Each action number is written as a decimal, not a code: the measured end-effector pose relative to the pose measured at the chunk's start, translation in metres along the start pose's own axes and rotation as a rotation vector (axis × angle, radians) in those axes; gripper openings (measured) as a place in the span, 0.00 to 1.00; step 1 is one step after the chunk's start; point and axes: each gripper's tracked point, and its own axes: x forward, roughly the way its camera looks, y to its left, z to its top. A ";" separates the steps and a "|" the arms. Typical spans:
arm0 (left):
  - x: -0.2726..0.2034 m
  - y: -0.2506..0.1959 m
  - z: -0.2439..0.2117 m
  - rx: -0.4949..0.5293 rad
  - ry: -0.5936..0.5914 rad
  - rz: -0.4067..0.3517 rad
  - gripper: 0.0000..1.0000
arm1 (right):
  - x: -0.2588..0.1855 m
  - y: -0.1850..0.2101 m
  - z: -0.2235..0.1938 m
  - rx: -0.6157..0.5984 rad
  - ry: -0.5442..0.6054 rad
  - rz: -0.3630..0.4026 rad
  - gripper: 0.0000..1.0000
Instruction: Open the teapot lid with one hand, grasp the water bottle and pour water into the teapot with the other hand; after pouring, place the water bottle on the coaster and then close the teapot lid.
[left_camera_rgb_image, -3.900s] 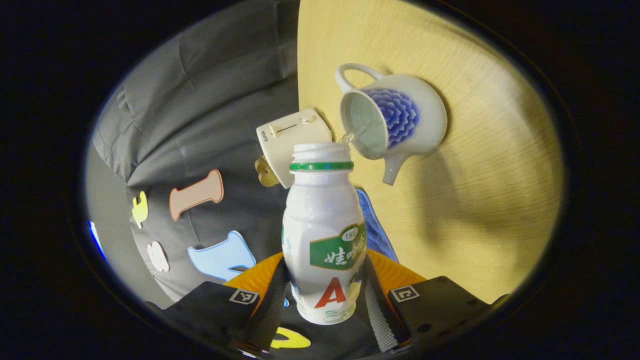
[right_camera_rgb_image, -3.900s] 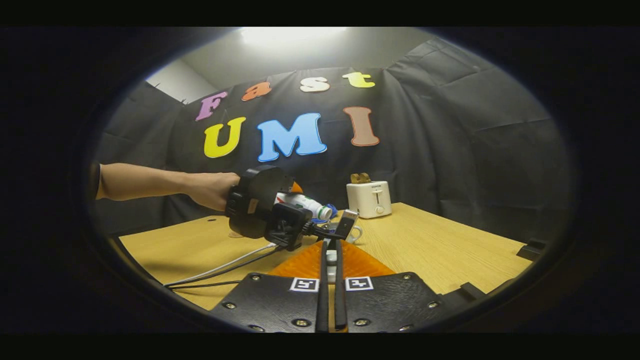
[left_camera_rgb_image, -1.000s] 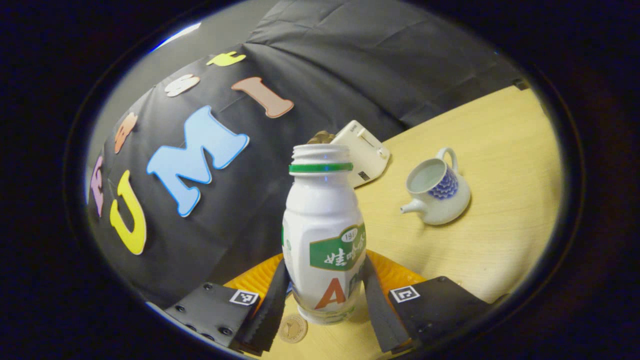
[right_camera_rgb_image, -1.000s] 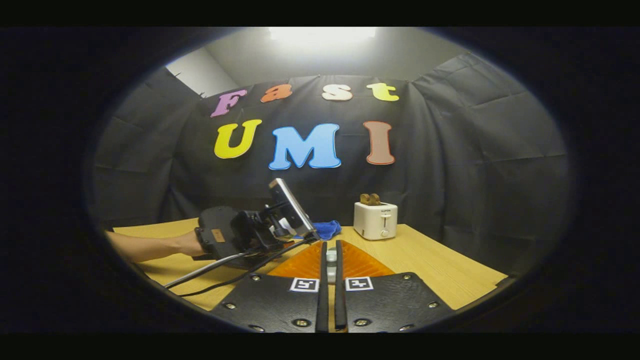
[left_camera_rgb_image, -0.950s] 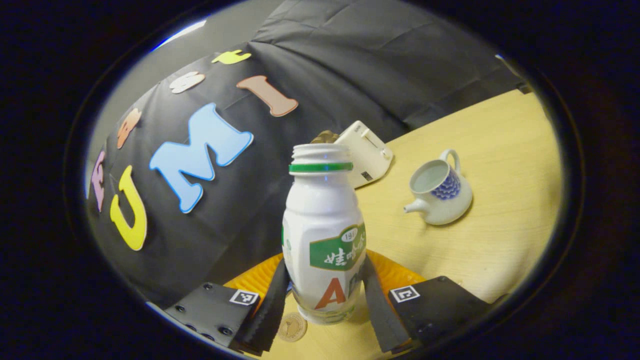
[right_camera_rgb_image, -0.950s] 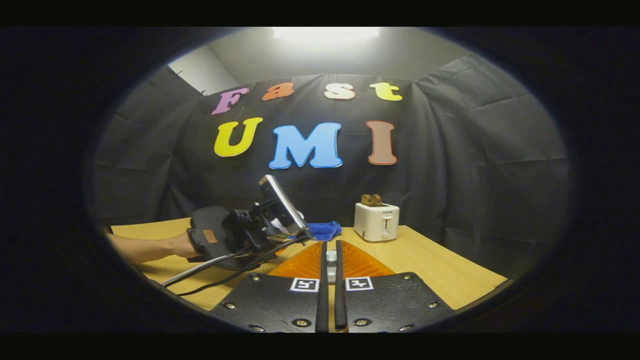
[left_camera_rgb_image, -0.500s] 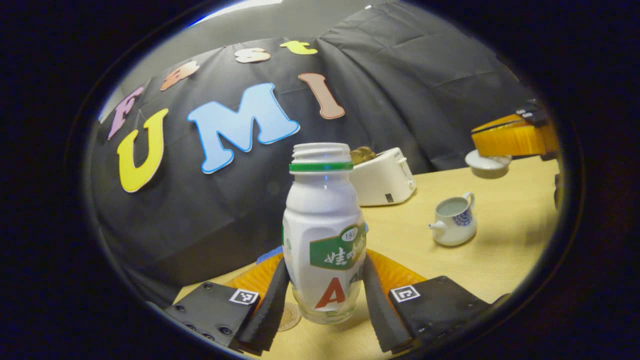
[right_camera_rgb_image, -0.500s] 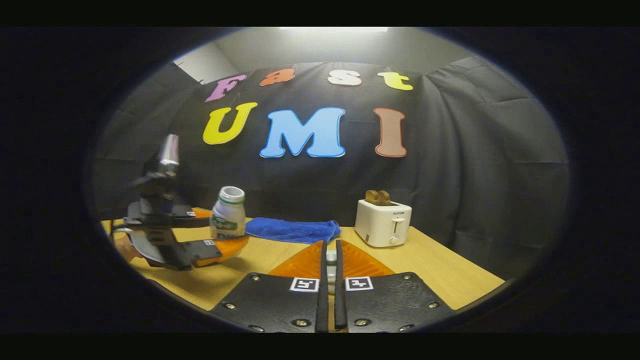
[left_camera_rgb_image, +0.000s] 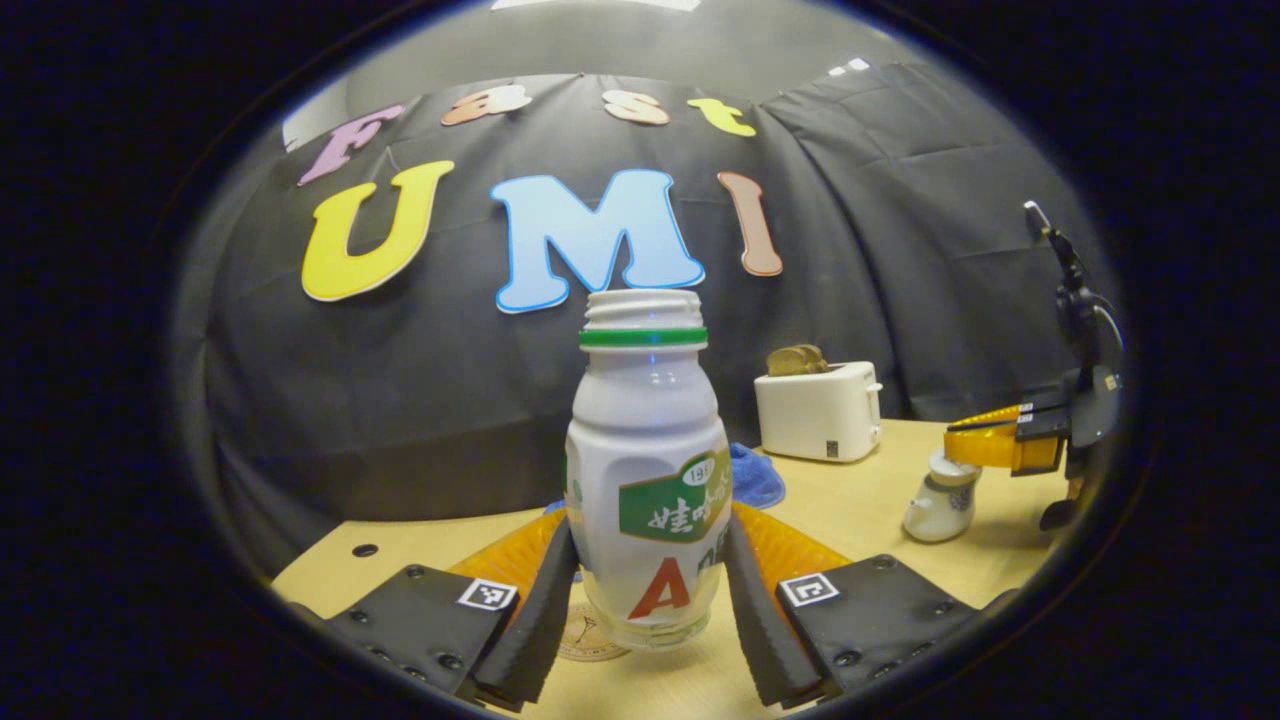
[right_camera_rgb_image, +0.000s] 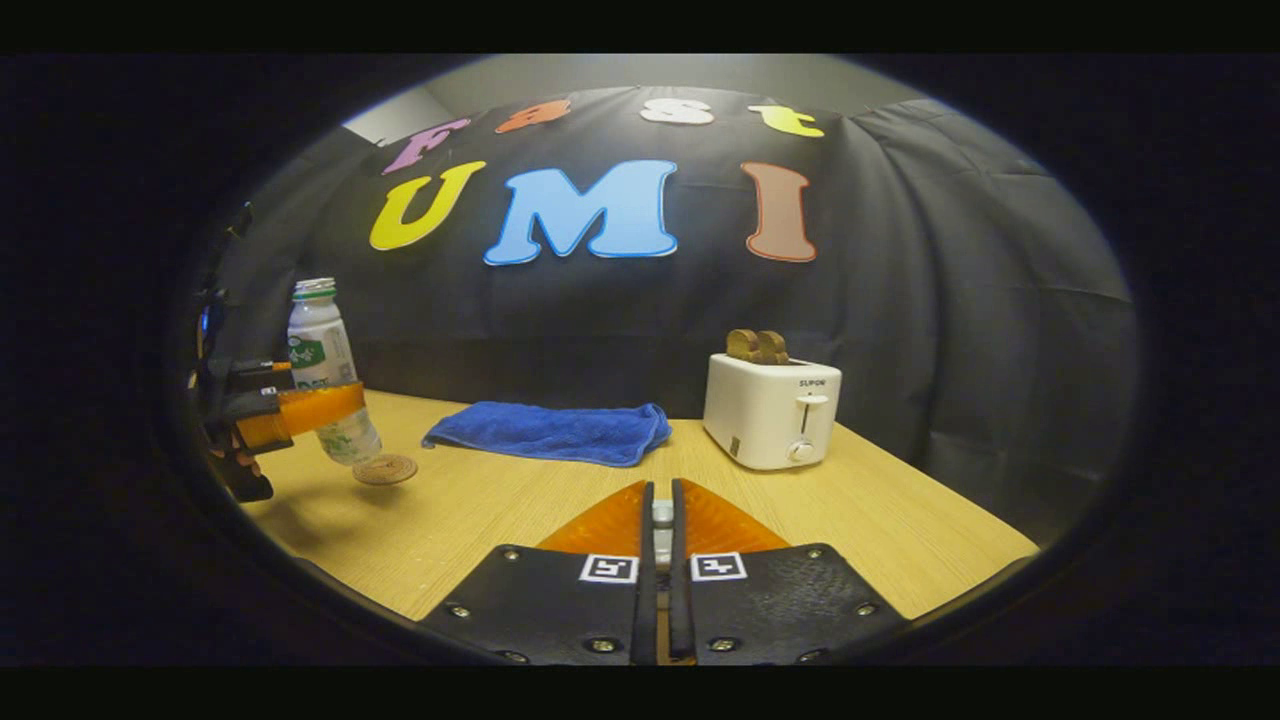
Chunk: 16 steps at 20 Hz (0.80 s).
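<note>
In the left gripper view my left gripper has its fingers pinching the water bottle low on its body, one on each side, and the bottle stands upright with its open mouth up. Its base hangs just above the coaster, which peeks out on the bench to the left of the base, so I judge I must shift that way before lowering, then set the bottle down flat and spread the fingers only once it stands. Farther right the teapot sits with my right gripper at its top. In the right gripper view my right gripper has its fingers pressed nearly together on the lid knob. The water bottle hangs tilted beside the coaster, not over it, so I should straighten it first.
</note>
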 end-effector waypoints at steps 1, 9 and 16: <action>0.000 0.002 0.000 -0.015 -0.002 0.001 0.86 | 0.001 -0.001 -0.001 -0.005 0.000 -0.005 0.05; 0.005 0.024 -0.015 -0.113 0.024 0.041 0.81 | 0.006 -0.001 -0.007 -0.002 0.007 -0.001 0.05; 0.007 0.032 -0.024 -0.132 0.045 0.055 0.81 | 0.007 -0.002 -0.020 0.021 0.044 -0.001 0.05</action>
